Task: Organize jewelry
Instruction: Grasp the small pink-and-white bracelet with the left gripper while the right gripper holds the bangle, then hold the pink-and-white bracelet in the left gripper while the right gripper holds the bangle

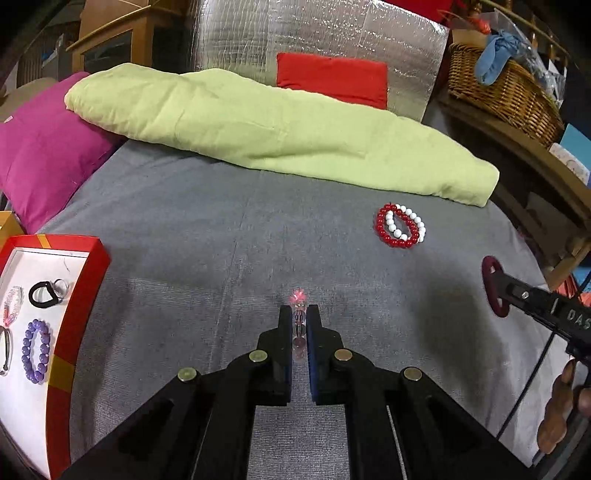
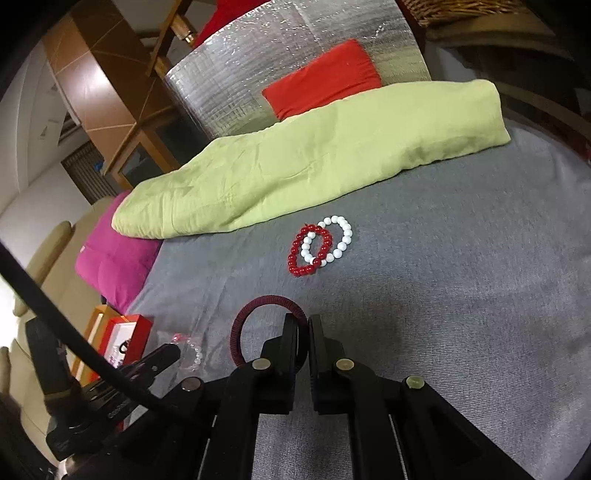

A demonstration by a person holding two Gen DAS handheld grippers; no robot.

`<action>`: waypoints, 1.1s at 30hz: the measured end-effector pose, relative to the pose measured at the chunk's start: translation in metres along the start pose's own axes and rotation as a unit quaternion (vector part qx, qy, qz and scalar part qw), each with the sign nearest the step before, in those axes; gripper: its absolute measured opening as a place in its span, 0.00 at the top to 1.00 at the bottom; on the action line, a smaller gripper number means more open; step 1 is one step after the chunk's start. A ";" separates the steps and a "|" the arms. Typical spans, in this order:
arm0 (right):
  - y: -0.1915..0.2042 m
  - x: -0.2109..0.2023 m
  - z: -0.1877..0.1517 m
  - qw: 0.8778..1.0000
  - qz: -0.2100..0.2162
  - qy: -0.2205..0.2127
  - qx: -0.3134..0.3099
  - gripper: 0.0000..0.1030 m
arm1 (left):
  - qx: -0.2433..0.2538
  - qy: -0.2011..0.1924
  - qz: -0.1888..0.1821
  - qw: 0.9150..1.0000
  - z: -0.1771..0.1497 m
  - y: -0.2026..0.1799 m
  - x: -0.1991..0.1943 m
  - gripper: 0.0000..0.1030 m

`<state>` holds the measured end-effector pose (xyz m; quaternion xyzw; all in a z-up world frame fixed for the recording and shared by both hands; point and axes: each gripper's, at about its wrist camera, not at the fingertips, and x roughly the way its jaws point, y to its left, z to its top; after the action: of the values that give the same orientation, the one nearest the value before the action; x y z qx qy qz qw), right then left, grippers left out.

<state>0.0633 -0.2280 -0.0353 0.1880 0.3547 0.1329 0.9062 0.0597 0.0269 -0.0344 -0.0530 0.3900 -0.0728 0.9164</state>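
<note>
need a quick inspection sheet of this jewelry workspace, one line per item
surface: grey woven cloth, flat.
job's things: red bead bracelet and white bead bracelet overlapping on the cloth; red box with white lining holding a purple bead bracelet and a black ring-shaped band.
clutter: folded lime-green blanket, magenta cushion.
grippers: left gripper, jaws shut on a clear bead bracelet with a pink charm; right gripper, jaws shut on a dark red fabric hair tie.
cables: black cable crossing the right wrist view.
surroundings: wicker basket, silver foil panel.
</note>
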 end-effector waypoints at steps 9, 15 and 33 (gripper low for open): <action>0.011 0.014 -0.009 0.999 -0.017 0.016 -0.030 0.94 | -0.013 -0.006 -0.018 1.000 0.004 0.002 -0.001 0.93; 0.013 0.014 -0.010 0.999 -0.012 0.017 -0.035 0.94 | -0.012 -0.016 -0.026 0.999 0.004 -0.001 -0.006 0.93; 0.013 0.016 -0.009 0.999 -0.010 0.020 -0.032 0.94 | -0.008 -0.014 -0.010 1.000 0.004 -0.002 0.001 0.93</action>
<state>0.0665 -0.2083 -0.0451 0.1524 0.3705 0.1391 0.9056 0.0631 0.0245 -0.0321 -0.0651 0.3769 -0.0777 0.9207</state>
